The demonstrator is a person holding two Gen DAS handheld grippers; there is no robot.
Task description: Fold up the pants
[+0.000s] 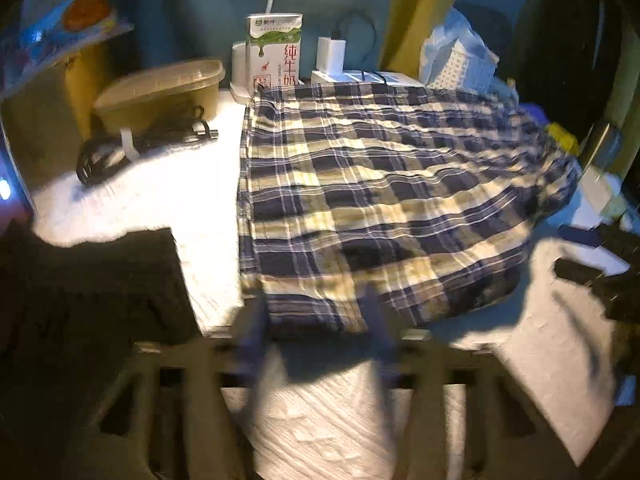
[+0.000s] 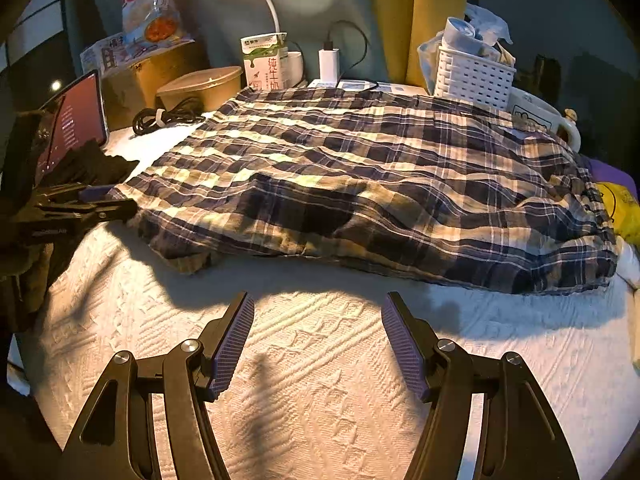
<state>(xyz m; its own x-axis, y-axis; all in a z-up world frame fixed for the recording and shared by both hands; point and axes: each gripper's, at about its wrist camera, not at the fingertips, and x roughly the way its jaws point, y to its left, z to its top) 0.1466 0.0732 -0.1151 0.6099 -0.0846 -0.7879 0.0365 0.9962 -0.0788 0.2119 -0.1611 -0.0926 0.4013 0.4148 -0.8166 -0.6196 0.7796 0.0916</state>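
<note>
While the plaid pants [image 2: 360,184] are spread flat across the white textured cloth [image 2: 320,360] covering the tabletop, they are reached by only one tool. The garment is laid crosswise, with its drawstring waist seen at the right end in the right wrist view and its leg end at the left.

The left hand-held gripper [image 2: 120,202] is seen at that left end from the right wrist camera. Its fingers are drawn close together there, with the edge of the fabric caught between them. In the left wrist view the same hand-held gripper [image 1: 316,312] is smeared by blur, and the near edge of the pants [image 1: 380,184] is seen lying between its two fingers.

The right hand-held gripper [image 2: 318,320] is held over bare cloth, just short of the near long edge of the pants. Its jaws are spread wide apart and nothing is held between them; the purple pads [image 2: 236,344] are clearly exposed.

Behind the pants, a milk carton [image 1: 274,52], a white charger [image 2: 329,64] and a white slotted basket [image 2: 472,76] are lined up along the back. A brown lidded container [image 1: 160,92] and a coiled black cable [image 1: 140,144] are placed at the back left, near a lit tablet [image 2: 78,120]. A white mug [image 2: 536,116] is partly hidden behind the waist end.
</note>
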